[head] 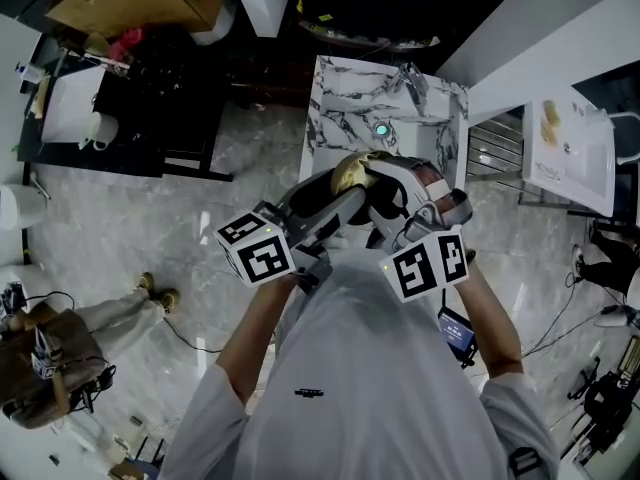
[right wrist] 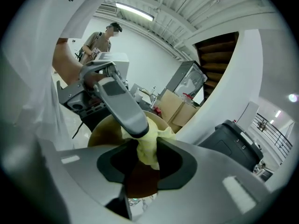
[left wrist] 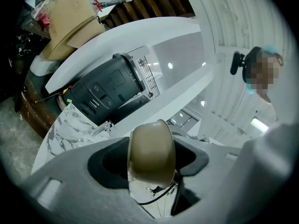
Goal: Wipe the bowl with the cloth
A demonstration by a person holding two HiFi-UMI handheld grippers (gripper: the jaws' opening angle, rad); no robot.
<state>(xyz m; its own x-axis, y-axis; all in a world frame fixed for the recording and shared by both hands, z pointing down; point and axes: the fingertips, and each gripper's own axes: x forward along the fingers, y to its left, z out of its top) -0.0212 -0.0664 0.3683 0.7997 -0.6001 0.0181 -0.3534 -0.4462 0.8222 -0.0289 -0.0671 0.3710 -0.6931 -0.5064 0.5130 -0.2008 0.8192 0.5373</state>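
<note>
A tan bowl (head: pixel 348 172) is held up above the marble table, tipped on its side. My left gripper (head: pixel 342 196) is shut on its rim; in the left gripper view the bowl (left wrist: pixel 150 146) stands edge-on between the jaws of the left gripper (left wrist: pixel 152 171). My right gripper (head: pixel 382 183) is shut on a yellow cloth (right wrist: pixel 148 144), which is pressed into the bowl's brown inside (right wrist: pixel 103 130). In the right gripper view a finger (right wrist: pixel 122 102) of the left gripper crosses the bowl just above the cloth. The right gripper (right wrist: pixel 147 158) hides the lower part of the cloth.
A marble-topped table (head: pixel 340 118) lies below the grippers, with a small round teal-lit object (head: pixel 381 129) and a metal fitting (head: pixel 410 82). A black machine (left wrist: pixel 110 90) and a cardboard box (left wrist: pixel 70 20) stand beyond. A white counter (head: pixel 575 148) is at right; a seated person (head: pixel 60 353) is at left.
</note>
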